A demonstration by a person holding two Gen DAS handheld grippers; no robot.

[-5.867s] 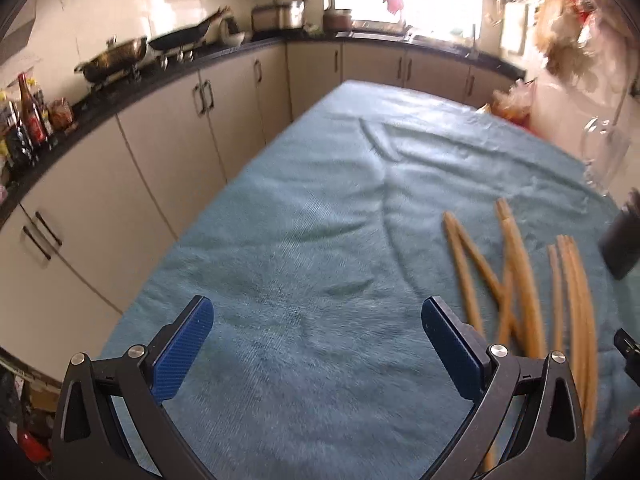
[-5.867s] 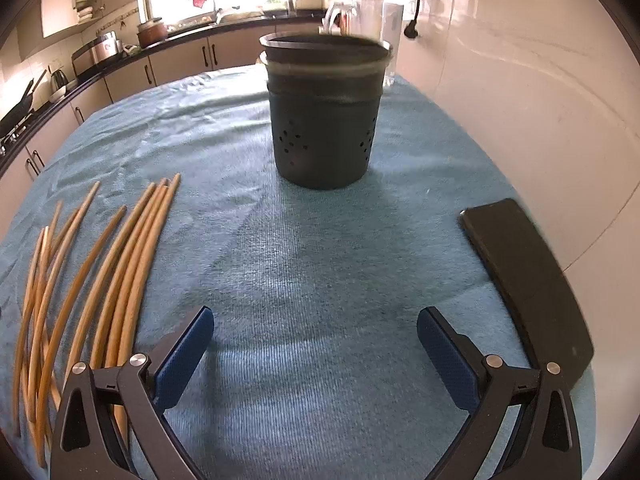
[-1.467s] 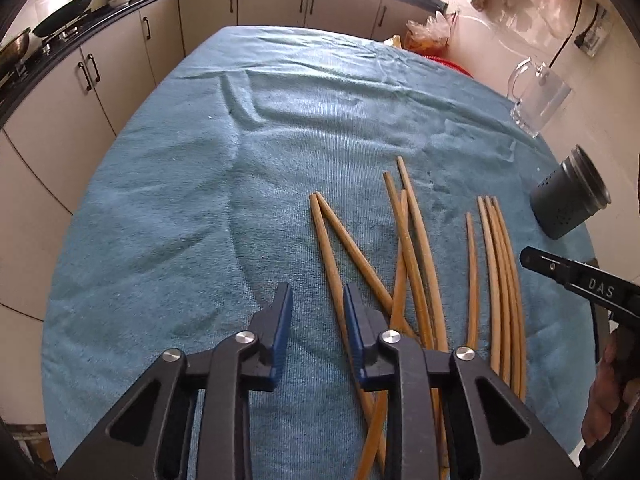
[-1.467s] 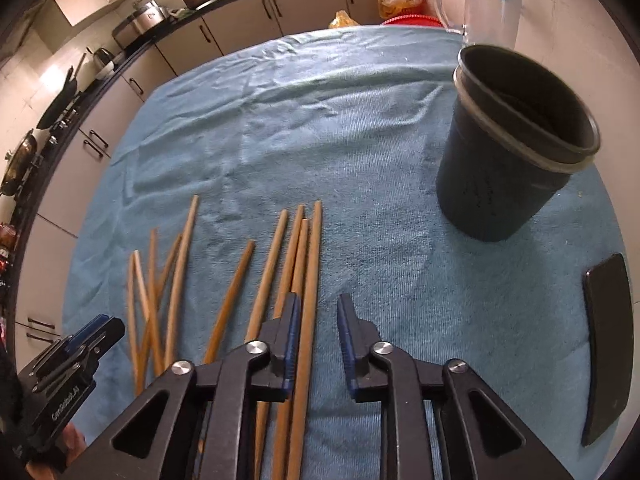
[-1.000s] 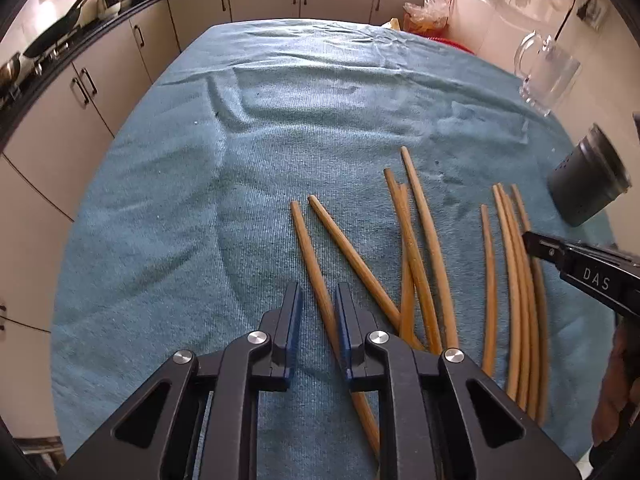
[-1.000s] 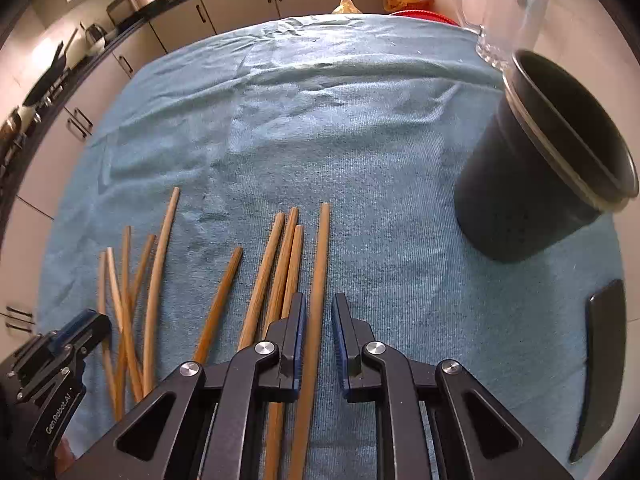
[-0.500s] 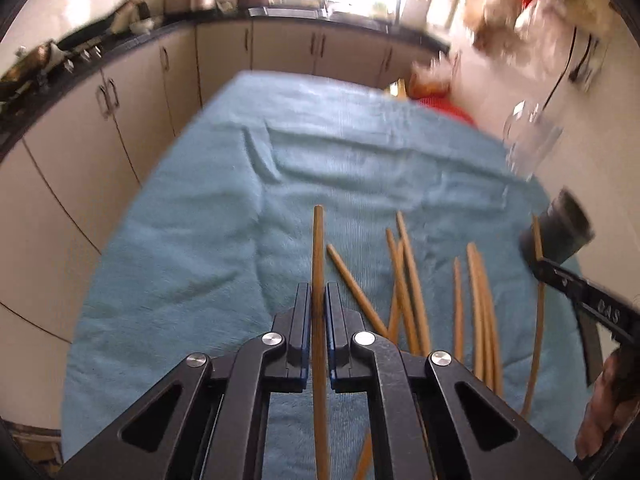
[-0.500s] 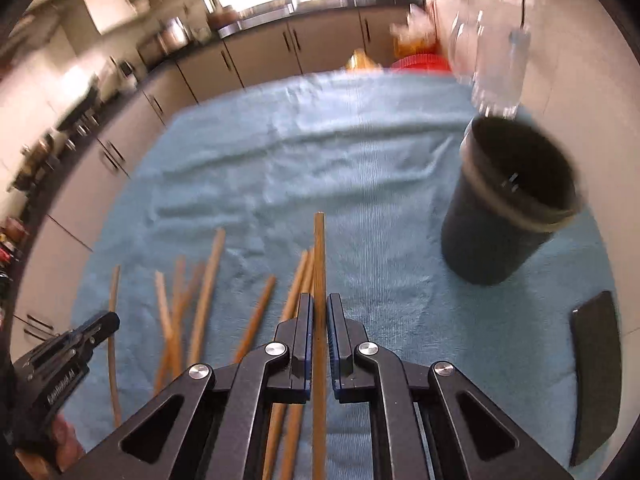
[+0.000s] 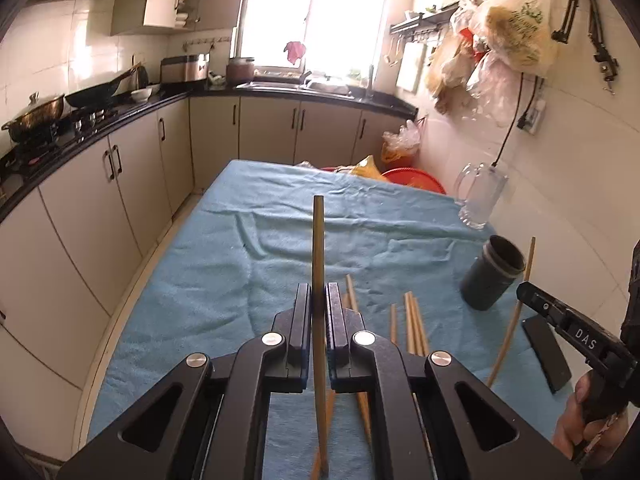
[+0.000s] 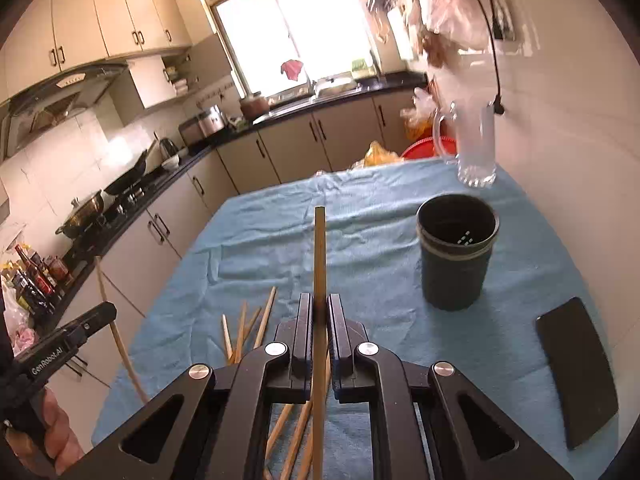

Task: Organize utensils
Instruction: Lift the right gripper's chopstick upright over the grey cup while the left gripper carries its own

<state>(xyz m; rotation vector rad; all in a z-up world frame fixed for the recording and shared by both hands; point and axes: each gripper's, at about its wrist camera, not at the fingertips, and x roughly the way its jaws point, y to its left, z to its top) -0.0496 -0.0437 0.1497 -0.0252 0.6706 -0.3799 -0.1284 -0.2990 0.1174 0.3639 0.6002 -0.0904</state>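
Note:
My left gripper (image 9: pixel 318 300) is shut on a wooden chopstick (image 9: pixel 318 248) and holds it lifted above the blue cloth. My right gripper (image 10: pixel 319 312) is shut on another wooden chopstick (image 10: pixel 319 256), also lifted; it shows in the left wrist view (image 9: pixel 516 312) too. Several more chopsticks (image 9: pixel 412 320) lie on the cloth below; they also show in the right wrist view (image 10: pixel 244 328). The dark round utensil holder (image 10: pixel 456 256) stands upright to the right, also seen in the left wrist view (image 9: pixel 492 272).
A blue cloth (image 9: pixel 280 248) covers the table. A glass mug (image 10: pixel 472 148) stands behind the holder by the wall. A black phone (image 10: pixel 576 372) lies at the right edge. Kitchen cabinets (image 9: pixel 100 184) run along the left.
Both grippers closed on a chopstick each and lifted them off the cloth; the views tilted up from the table to the room.

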